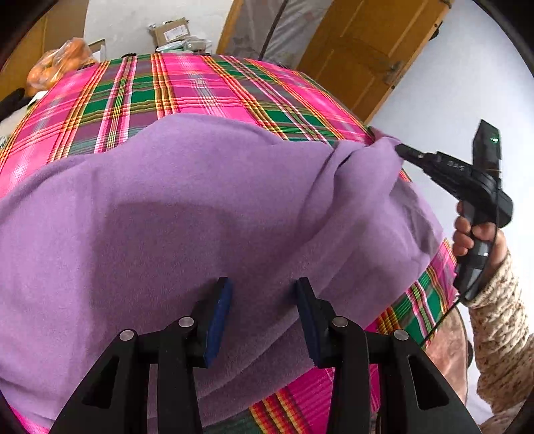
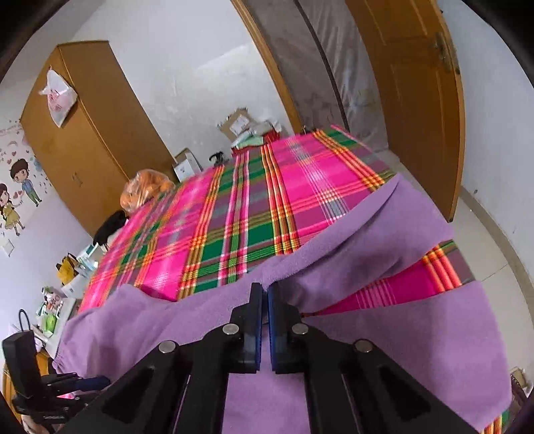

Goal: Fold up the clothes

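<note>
A purple fleece garment [image 1: 200, 207] lies spread over a bed covered with a pink and green plaid sheet [image 1: 200, 83]. My left gripper [image 1: 263, 300] stands open just over the garment's near part, with nothing pinched between its blue pads. At the bed's right edge my right gripper [image 1: 402, 150] is shut on a bunched edge of the garment, which is raised into a fold there. In the right wrist view the right gripper [image 2: 264, 293] has its pads together on the purple garment [image 2: 417, 350], and the plaid sheet [image 2: 233, 217] shows under the lifted flap. The left gripper [image 2: 96, 380] shows at lower left.
A person's hand [image 1: 474, 237] in a patterned sleeve holds the right gripper's handle. An orange bag [image 1: 60, 63] and cardboard boxes [image 1: 173, 31] sit past the bed's far side. A wooden door [image 1: 367, 50] stands far right, a wardrobe [image 2: 83, 133] at left.
</note>
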The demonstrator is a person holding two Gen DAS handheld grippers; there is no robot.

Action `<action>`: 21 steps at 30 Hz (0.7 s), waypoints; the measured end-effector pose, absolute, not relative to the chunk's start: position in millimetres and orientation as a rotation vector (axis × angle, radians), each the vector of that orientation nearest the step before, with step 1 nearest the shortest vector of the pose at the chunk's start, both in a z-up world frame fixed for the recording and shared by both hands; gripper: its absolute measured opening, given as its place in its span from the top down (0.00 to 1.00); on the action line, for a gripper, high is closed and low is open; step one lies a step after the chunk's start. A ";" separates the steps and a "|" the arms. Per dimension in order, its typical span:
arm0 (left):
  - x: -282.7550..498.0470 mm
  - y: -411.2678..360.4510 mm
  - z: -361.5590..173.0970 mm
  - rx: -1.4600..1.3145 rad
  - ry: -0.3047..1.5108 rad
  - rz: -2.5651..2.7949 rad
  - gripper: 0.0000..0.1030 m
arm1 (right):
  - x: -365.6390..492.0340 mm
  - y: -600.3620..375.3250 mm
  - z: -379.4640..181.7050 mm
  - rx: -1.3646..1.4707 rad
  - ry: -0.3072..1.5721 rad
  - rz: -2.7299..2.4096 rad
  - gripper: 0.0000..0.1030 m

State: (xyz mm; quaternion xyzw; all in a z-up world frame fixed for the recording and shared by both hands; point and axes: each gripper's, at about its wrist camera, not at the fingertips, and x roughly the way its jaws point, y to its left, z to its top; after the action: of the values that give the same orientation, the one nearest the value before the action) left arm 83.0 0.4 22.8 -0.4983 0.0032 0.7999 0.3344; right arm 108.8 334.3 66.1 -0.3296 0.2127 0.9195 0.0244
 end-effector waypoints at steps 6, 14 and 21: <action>93.6 2.8 27.6 -1.280 0.047 2.078 0.60 | 136.9 331.3 83.6 -0.919 0.695 2.863 0.97; 111.8 15.7 33.4 -1.225 0.122 2.065 0.55 | 153.7 324.9 89.9 -0.887 0.656 2.844 0.97; 132.1 41.9 34.0 -1.184 0.261 2.054 0.54 | 151.3 324.8 94.0 -0.876 0.665 2.847 0.97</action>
State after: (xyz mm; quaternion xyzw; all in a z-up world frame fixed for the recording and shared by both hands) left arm 132.1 41.9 34.0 -0.4612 0.1018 0.8004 0.3691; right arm 151.3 324.8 94.0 -0.2867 0.2177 0.9319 0.0449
